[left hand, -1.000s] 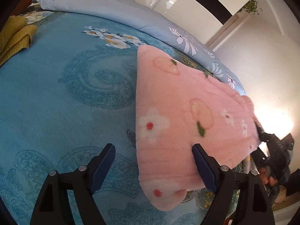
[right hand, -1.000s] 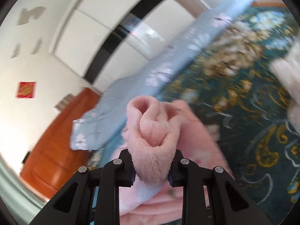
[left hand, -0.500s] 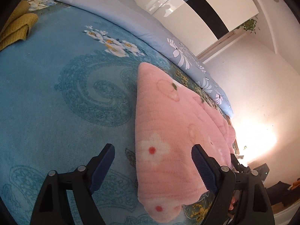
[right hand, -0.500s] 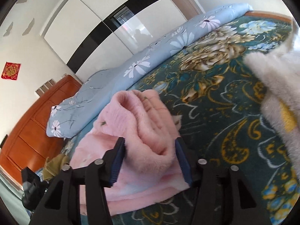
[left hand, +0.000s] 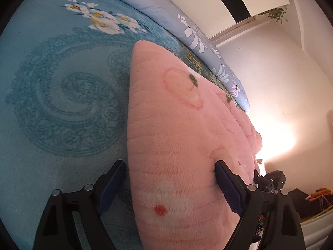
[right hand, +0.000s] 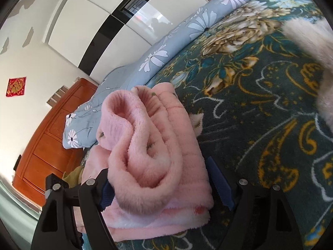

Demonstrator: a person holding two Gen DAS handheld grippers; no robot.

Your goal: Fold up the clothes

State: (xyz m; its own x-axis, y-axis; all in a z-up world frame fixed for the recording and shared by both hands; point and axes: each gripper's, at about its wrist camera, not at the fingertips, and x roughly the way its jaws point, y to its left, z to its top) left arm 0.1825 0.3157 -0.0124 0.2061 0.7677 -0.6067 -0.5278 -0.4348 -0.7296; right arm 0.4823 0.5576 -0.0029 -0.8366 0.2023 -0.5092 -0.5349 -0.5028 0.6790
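Observation:
A pink fleece garment (left hand: 179, 137) with flower and fruit prints lies folded on the patterned blue bedspread (left hand: 54, 95). My left gripper (left hand: 169, 184) is open, its jaws wide to either side of the garment's near end, which bulges between them. In the right wrist view the same garment (right hand: 154, 145) lies as a folded stack with a rolled cuff on top. My right gripper (right hand: 164, 183) is open, its jaws straddling the stack's near edge.
A light blue flowered quilt (right hand: 158, 52) runs along the bed's far side. A cream fluffy garment (right hand: 312, 48) lies at the right. A yellow-green cloth (right hand: 72, 175) shows behind the pink stack. A wooden headboard (right hand: 50, 141) and white wardrobe (right hand: 87, 27) stand beyond.
My right gripper has opened and let go of the pink cuff, which now rests on the stack. My left gripper has moved forward over the garment's near end.

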